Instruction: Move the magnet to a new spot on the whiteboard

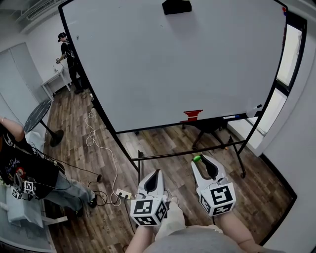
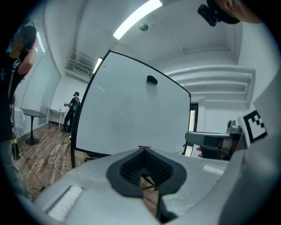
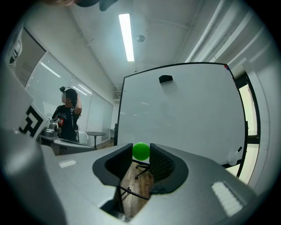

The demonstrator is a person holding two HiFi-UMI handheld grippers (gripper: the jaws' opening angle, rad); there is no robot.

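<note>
A round green magnet (image 1: 197, 158) sits pinched between the tips of my right gripper (image 1: 198, 161), held in the air below and in front of the big whiteboard (image 1: 173, 64). In the right gripper view the green magnet (image 3: 141, 151) fills the gap between the dark pads (image 3: 160, 163), with the whiteboard (image 3: 184, 114) behind it. My left gripper (image 1: 158, 173) hangs beside the right one, jaws together and empty. The left gripper view shows its closed tips (image 2: 144, 150) pointing at the whiteboard (image 2: 131, 118). Neither gripper touches the board.
A black eraser (image 1: 177, 6) sticks near the board's top edge, red marks (image 1: 191, 115) near its bottom. The board's black stand bar (image 1: 192, 152) crosses just ahead. One person (image 1: 69, 54) stands far left, another (image 1: 24, 168) close on my left. A cable (image 1: 98, 143) lies on the floor.
</note>
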